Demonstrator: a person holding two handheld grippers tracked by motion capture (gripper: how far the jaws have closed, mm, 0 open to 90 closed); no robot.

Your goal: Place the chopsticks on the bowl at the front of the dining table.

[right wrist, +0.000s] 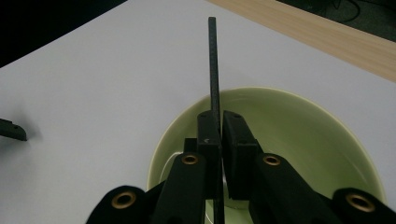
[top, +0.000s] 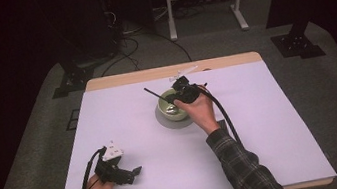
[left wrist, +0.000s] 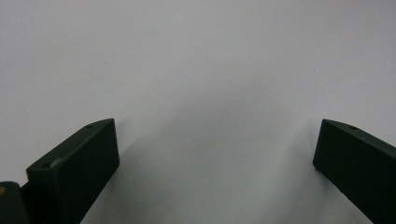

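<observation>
Our right gripper (right wrist: pixel 220 122) has its jaws pressed together on a thin black stick (right wrist: pixel 213 65), which passes straight up between the two pads and runs on well beyond the fingertips (right wrist: pixel 208 126). The grip sits low on the stick, so most of its visible length stands clear above the pads. Directly under and ahead of those fingertips lies a pale green bowl (right wrist: pixel 299 140); the closed jaws hang over its inside, nearer its close wall than its far rim. In the high view the same right gripper (top: pixel 184 92) sits over the bowl (top: pixel 166 111), and the stick (top: pixel 154 93) slants away from the pads toward the far left, its free end out past the bowl's rim above the white table cover (top: pixel 263 131). Beyond the bowl, past the fingertips, the bare wooden edge of the table (top: pixel 118 79) shows.

Our left gripper (left wrist: pixel 215 140) has its jaws standing wide apart with nothing between them; just the plain white cover lies between and ahead of the fingers (left wrist: pixel 88 154). In the high view the left gripper (top: pixel 136 171) rests low near the near edge of the table, well apart from the bowl and the stick, its open jaws pointing to the right.
</observation>
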